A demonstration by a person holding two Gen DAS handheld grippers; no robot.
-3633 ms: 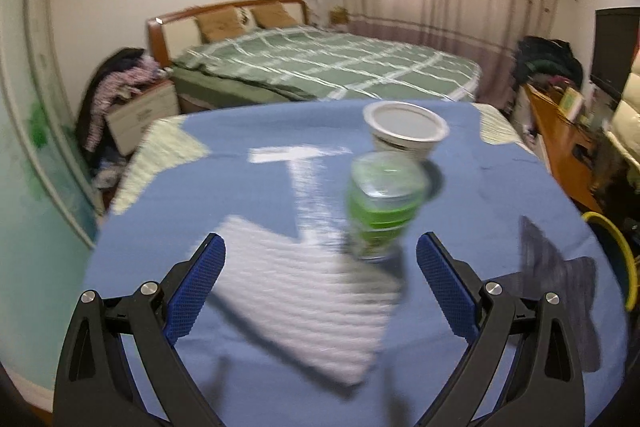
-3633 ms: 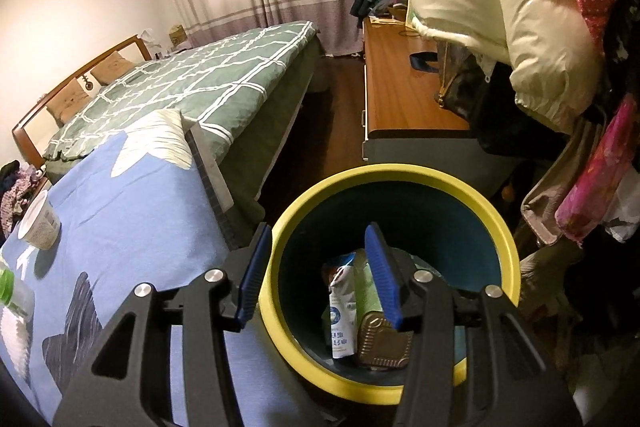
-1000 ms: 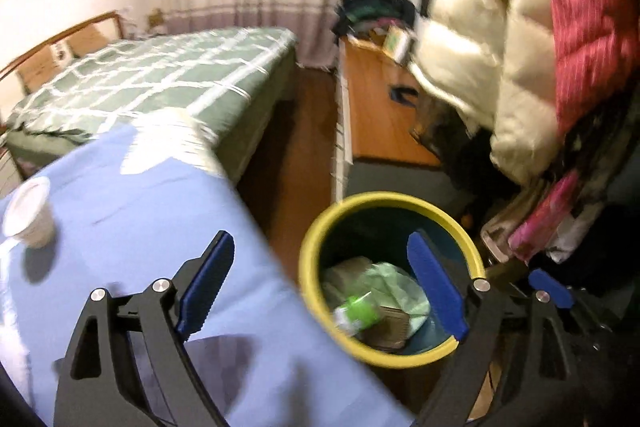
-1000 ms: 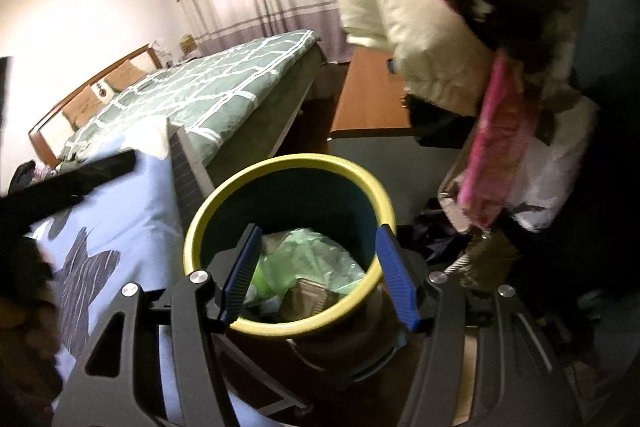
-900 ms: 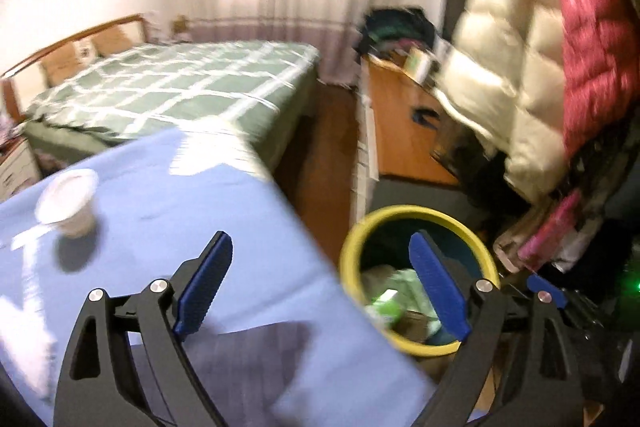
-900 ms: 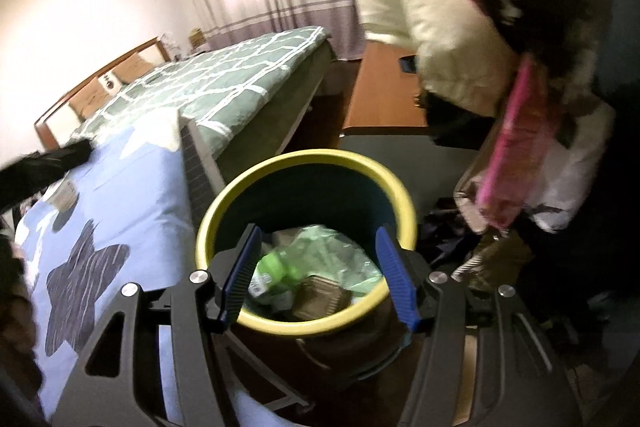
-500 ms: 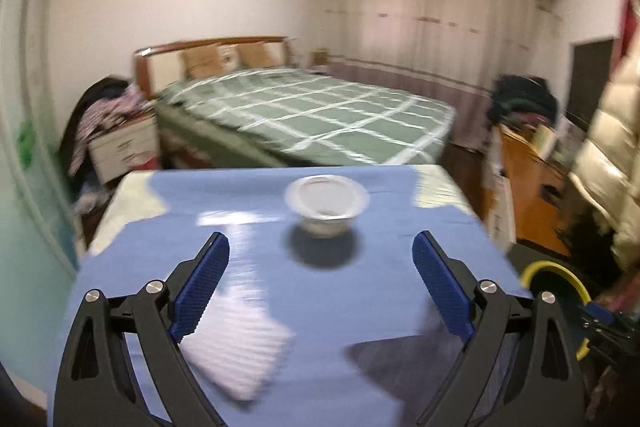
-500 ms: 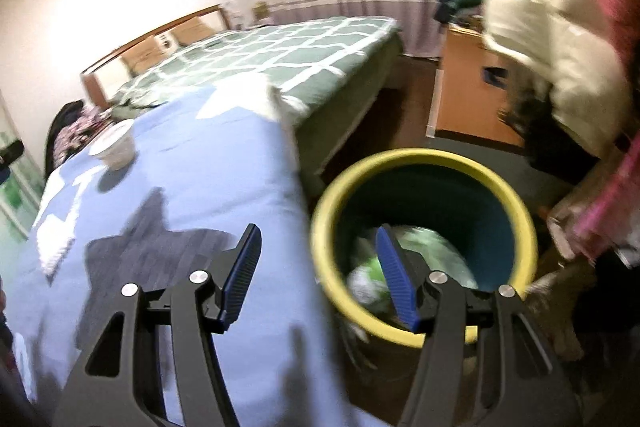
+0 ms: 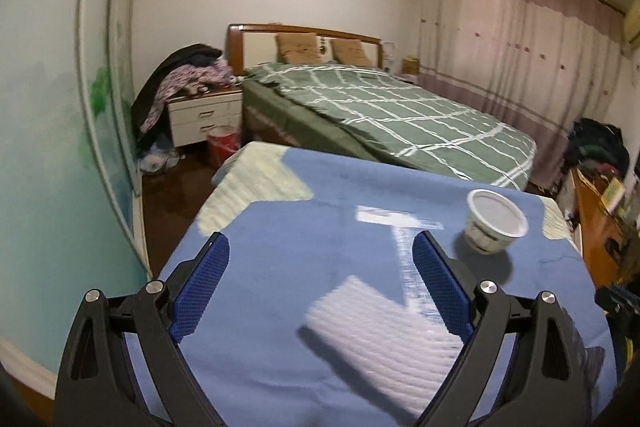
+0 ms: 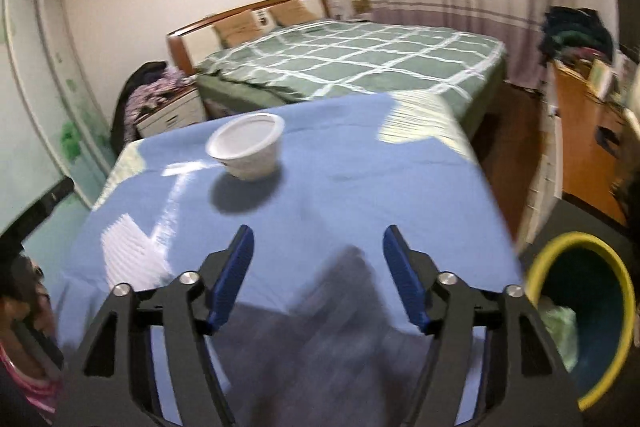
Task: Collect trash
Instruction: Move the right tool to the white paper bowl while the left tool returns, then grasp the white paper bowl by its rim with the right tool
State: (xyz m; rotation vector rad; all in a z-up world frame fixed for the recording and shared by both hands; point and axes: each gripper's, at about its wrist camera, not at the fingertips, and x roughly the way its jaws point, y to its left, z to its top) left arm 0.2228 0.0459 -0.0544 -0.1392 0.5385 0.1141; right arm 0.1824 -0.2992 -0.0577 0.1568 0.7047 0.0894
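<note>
Yellow-rimmed bin [image 10: 580,291] (right edge) is partly cropped.

text: none legible | white cup [image 9: 495,227]: side markings too blurred to read

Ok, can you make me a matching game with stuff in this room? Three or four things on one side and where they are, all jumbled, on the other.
Things:
1. cup
2. bin
3. pillows
4. clothes pile

Places:
A. on the nightstand beside the bed
B. at the head of the bed
C. on the floor by the table's right edge
D. on the blue tablecloth

Pairs: 1-D, 2-C, 3-B, 4-A
</note>
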